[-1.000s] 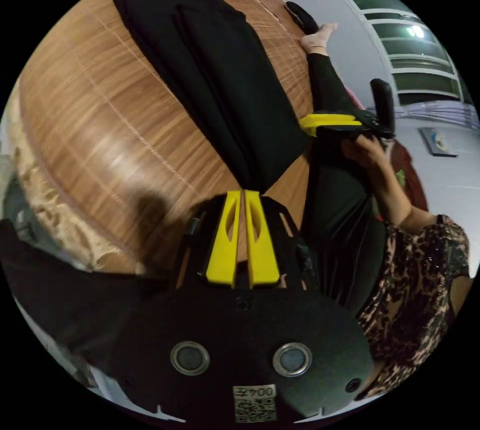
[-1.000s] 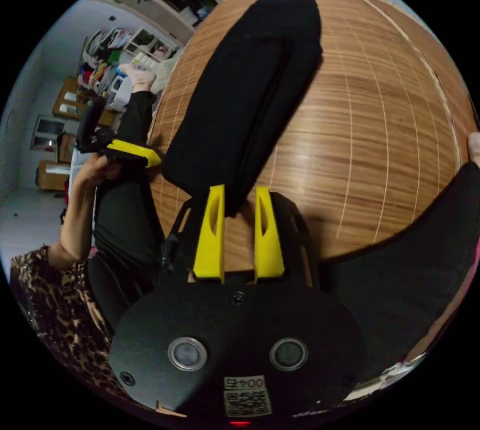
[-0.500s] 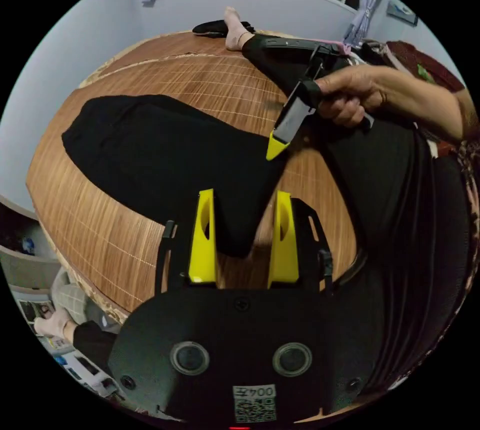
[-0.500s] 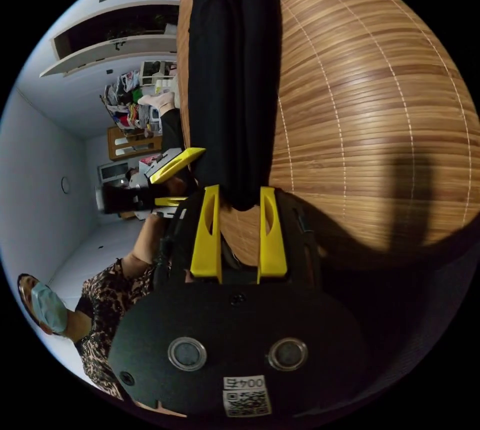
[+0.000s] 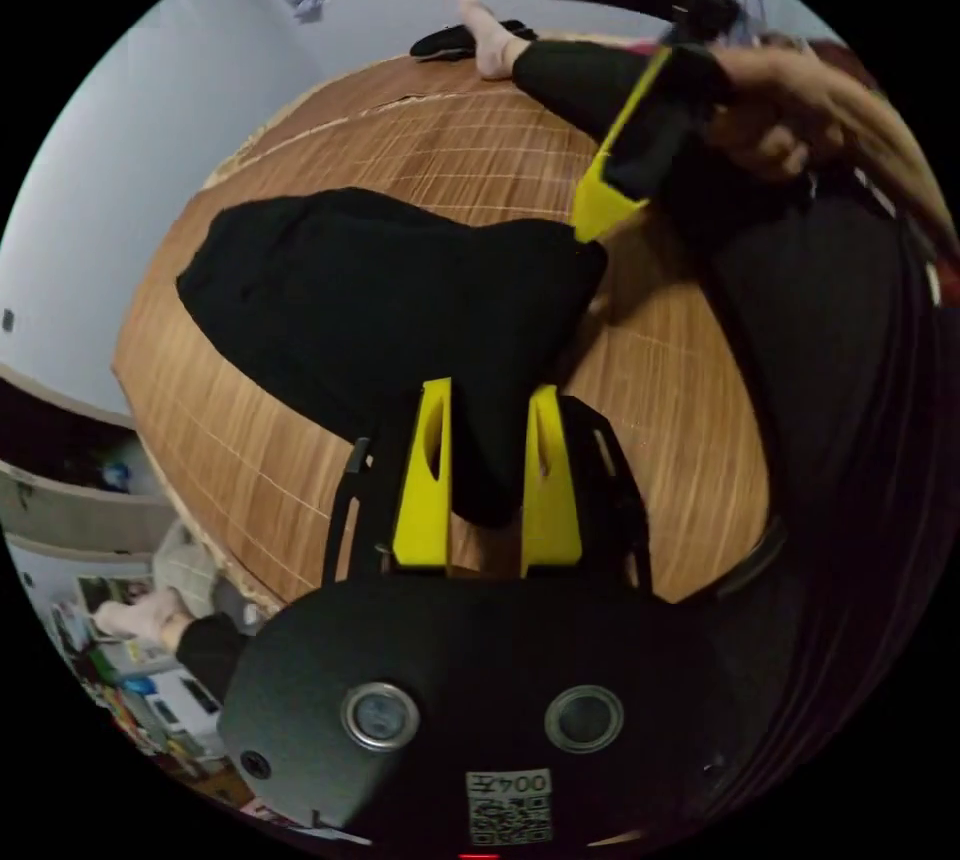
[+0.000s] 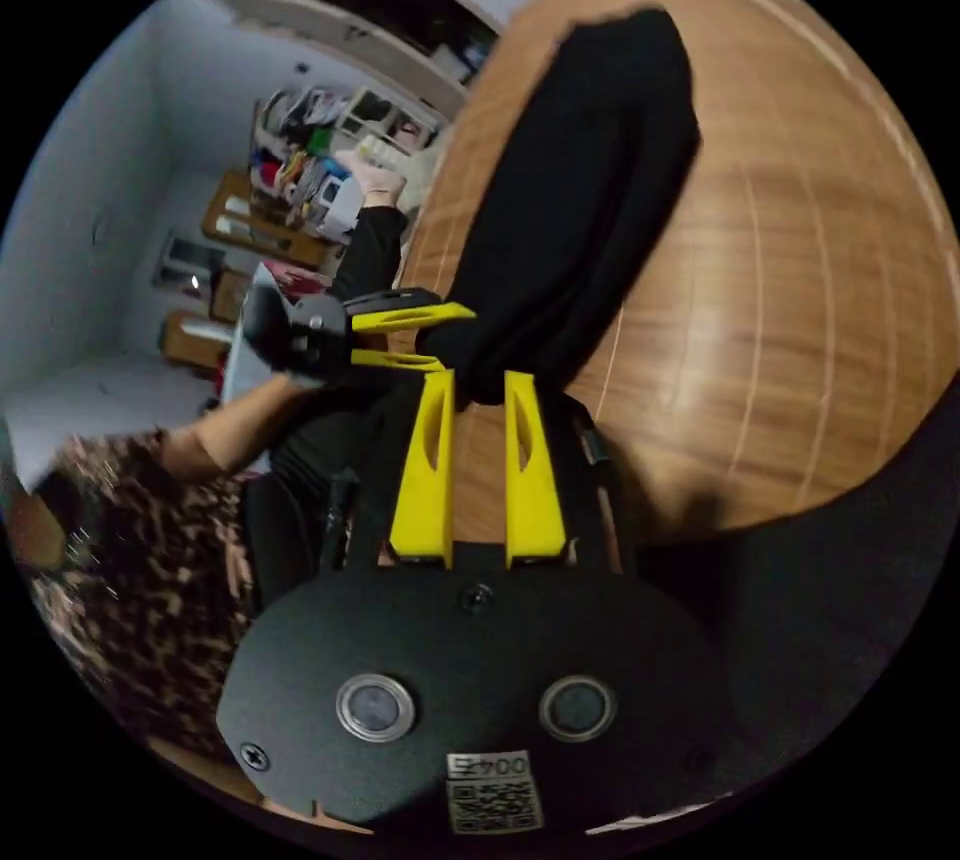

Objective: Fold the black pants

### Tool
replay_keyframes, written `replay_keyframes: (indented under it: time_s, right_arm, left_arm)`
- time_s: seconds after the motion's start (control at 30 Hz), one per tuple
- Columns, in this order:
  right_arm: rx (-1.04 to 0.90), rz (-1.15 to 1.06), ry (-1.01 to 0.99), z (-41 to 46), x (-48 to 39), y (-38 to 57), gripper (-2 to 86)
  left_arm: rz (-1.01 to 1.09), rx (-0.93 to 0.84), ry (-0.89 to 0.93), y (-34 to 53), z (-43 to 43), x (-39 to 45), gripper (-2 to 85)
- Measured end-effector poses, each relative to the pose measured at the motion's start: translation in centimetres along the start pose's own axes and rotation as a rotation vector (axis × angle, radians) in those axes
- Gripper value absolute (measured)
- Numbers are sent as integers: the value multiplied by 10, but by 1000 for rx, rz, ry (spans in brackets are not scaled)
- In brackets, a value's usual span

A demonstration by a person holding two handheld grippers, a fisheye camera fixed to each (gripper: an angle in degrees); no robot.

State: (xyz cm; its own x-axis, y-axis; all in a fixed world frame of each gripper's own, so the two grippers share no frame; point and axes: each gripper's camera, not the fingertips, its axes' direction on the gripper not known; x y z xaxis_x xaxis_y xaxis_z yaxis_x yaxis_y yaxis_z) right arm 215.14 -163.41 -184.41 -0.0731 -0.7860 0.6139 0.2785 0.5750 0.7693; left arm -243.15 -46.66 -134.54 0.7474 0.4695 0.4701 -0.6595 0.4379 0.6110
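pants: black pants point(image 5: 380, 310), folded into a long narrow strip
place: lying flat on the woven mat point(image 5: 470, 150), one end lifted

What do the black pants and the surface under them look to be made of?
The black pants: soft matte knit or woven cloth, judging by limp folds and no shine; exact fibre unclear. The mat: probably bamboo or wood slats with a slight sheen, going by its thin parallel strips crossed by pale stitching lines.

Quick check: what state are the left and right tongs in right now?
Left tongs: jaws apart around a corner of the black pants; grip cannot be told.
Right tongs: jaws apart around the pants' end; grip cannot be told.
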Motion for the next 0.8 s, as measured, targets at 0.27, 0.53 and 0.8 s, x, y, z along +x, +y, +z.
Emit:
replay_keyframes:
  time_s: [0.27,0.53,0.8]
  right_arm:
    - [110,-694,670,52,-122,38,190]
    - [-81,-773,939,120,-132,6,136]
    - [-290,-634,807,114,-146,-2,109]
  left_arm:
    - [-112,-15,238,-2,2,-59,80]
    - [-127,-35,338,-6,-1,-104,73]
    - [-122,-99,501,5,-13,-112,77]
